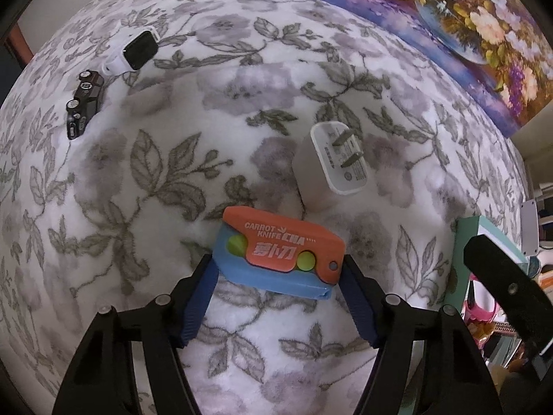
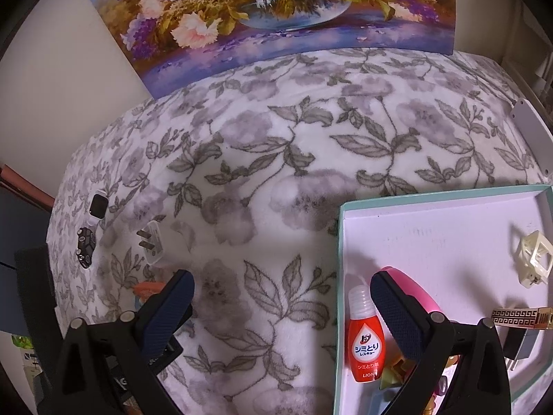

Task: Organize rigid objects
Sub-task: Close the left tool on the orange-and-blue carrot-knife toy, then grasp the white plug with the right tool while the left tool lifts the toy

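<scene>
An orange and blue toy carrot knife (image 1: 281, 250) lies on the floral blanket (image 1: 193, 180) between the fingers of my left gripper (image 1: 280, 276); the jaws stand on either side of it, touching or nearly so. A white plug adapter (image 1: 333, 164) lies just beyond it, prongs up. A smartwatch (image 1: 136, 50) and a black toy car (image 1: 83, 103) lie at the far left. My right gripper (image 2: 281, 302) is open and empty, its right finger over the teal-rimmed white box (image 2: 432, 228).
The box holds a red stain-remover bottle (image 2: 364, 342), a pink object (image 2: 420, 292), a cream plastic frame (image 2: 532, 254) and a gold patterned bar (image 2: 522, 318). A flower painting (image 2: 262, 17) leans at the back. The adapter (image 2: 150, 242), watch (image 2: 97, 206) and car (image 2: 85, 246) show at the left.
</scene>
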### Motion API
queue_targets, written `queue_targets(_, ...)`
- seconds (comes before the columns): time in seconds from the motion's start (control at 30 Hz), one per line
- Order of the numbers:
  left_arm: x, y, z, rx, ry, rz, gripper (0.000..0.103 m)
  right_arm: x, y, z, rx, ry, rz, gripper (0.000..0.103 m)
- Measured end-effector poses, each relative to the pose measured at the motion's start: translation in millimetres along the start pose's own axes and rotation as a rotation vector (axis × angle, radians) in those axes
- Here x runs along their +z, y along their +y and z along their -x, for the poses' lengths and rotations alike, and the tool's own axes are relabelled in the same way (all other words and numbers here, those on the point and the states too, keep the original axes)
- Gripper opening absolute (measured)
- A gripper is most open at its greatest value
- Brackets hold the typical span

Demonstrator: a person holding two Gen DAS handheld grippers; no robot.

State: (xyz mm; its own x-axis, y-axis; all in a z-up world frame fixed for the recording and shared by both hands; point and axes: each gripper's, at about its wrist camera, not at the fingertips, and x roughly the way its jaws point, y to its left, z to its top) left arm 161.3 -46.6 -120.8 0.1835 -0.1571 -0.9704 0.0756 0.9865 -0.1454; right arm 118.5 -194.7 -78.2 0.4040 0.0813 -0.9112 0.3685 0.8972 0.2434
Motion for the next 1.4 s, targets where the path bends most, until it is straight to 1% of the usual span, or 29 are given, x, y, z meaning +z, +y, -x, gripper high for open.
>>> queue_targets(0.07,0.5,7.1,5.1,0.004,-0.009,0.0,0.069,-0.3,0.5,-0.2,-0.001,0.0,0.004,0.103)
queue_targets(0.23,3.0,20.2,12.3,-0.004,-0.02,0.014,0.068,-0.5,5.2,-0.9,-0.003,-0.003,0.019,0.103)
queue_targets(0.37,4.6,25.8,12.8,0.018,-0.024,0.015,0.068,-0.2,12.0,0.5,-0.003,-0.011,0.039,0.103)
queue_targets(0.47,5.4,33.8,12.1,0.049,-0.029,0.02,0.068,0.2,17.0,0.9,-0.004,-0.017,0.051,0.103)
queue_targets(0.6,5.7,51.3,10.1,0.054,-0.027,0.062,0.067,0.4,25.3,-1.2,-0.006,-0.023,0.071,0.103)
queue_targets(0.77,7.6,72.9,13.1,0.056,-0.037,0.109,0.067,0.3,41.1,-4.8,0.015,-0.042,0.107,0.103)
queue_targets(1.0,11.9,111.6,15.2,0.043,-0.055,0.164,0.067,0.5,64.9,-25.0,0.06,-0.022,0.154,0.103)
queue_targets(1.2,16.7,135.4,16.7,0.062,-0.072,0.186,0.067,2.3,76.6,-43.4,0.091,0.008,0.159,0.093)
queue_targets(1.3,19.4,141.8,17.3,0.071,-0.078,0.178,0.067,3.3,84.9,-49.3,0.107,0.01,0.173,0.087)
queue_targets(1.4,23.4,147.8,16.7,0.079,-0.083,0.172,0.067,5.4,92.7,-56.5,0.104,0.018,0.185,0.078)
